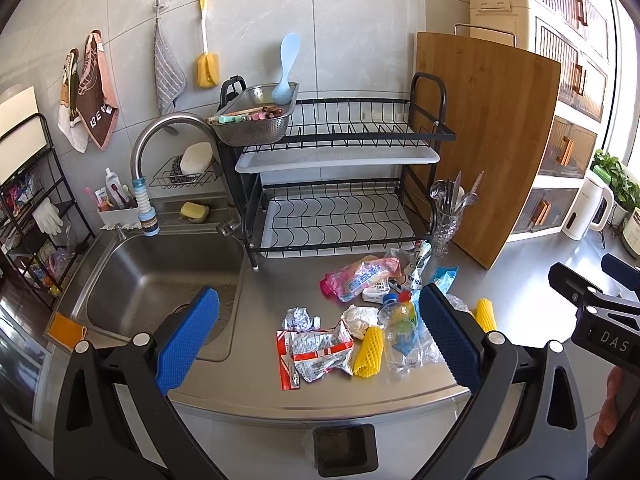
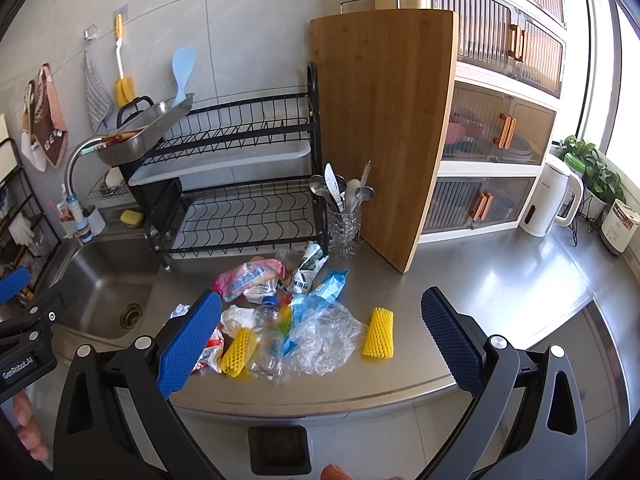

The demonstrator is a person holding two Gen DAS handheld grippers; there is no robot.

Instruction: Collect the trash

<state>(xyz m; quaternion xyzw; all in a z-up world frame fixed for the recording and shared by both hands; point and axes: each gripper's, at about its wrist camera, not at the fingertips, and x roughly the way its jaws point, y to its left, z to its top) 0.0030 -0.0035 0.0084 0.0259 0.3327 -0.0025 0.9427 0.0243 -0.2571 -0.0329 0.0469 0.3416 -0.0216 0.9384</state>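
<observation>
Both tools held above the front edge of the steel surface [image 2: 520, 280], nothing gripped. Left tool [image 1: 320, 336] spread wide, pads empty. Right tool [image 2: 320, 336] likewise released, pads empty.

Trash found in one loose heap just in front of the dish rack [image 1: 340, 184] and right of the sink [image 1: 160, 280]. Noted in the heap: clear plastic bottle [image 2: 266, 340] lying on its side; red-and-white wrapper [image 1: 316, 352] nearest the front edge; pink packet [image 1: 356, 278] toward the rack; crumpled clear film [image 2: 324, 336]; blue wrapper [image 2: 330, 284]; yellow foam net [image 2: 239, 352] touching the bottle. Second yellow foam net [image 2: 378, 333] lying just apart, on the right of the heap. No bin identified with certainty; dark square opening [image 2: 279, 450] below the surface edge possibly one.

Risks, as judged:
- Bottle likely to roll or squirt from the pads if pinched off-centre; round, smooth and light.
- Clear film likely to drag neighbouring pieces along, being overlapped by them; possible spill over the front edge.
- Heap close to the sink; light pieces easily swept in by a careless pass.
- Glass cutlery holder [image 2: 343, 232] standing just behind the heap; liable to be knocked by an overreach.
</observation>
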